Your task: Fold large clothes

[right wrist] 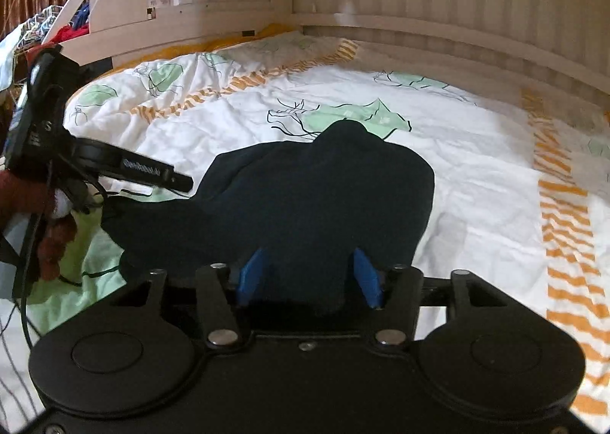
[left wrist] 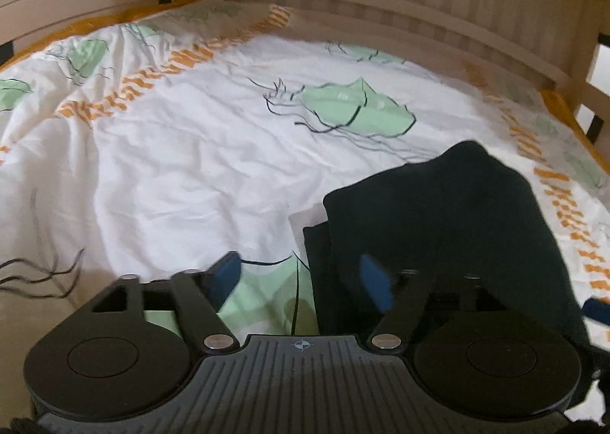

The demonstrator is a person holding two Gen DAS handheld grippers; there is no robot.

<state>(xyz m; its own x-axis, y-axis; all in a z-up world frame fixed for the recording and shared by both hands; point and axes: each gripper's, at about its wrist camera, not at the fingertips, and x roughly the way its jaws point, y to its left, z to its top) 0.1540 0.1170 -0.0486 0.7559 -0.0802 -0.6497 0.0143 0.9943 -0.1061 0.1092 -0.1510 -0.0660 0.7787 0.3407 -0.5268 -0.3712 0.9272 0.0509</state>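
A dark navy garment (left wrist: 450, 228) lies bunched and partly folded on the bed, with a rounded hump (right wrist: 343, 144) at its far end. My left gripper (left wrist: 301, 277) stands open at the garment's left edge. Its right pad (left wrist: 375, 281) is over the dark cloth and its left pad (left wrist: 225, 274) is over the bedding. From the right wrist view the left gripper (right wrist: 179, 182) reaches in from the left. My right gripper (right wrist: 309, 275) is at the garment's (right wrist: 305, 205) near edge. Its jaws are apart with the cloth lying between the blue pads (right wrist: 253, 274).
The white duvet (left wrist: 190, 151) with green leaf prints and orange striped bands covers the bed. A pale wooden bed frame (left wrist: 419, 14) and slatted wall close off the far side. A sleeve (right wrist: 23, 197), cables and hanging clothes (right wrist: 42, 26) are at the left.
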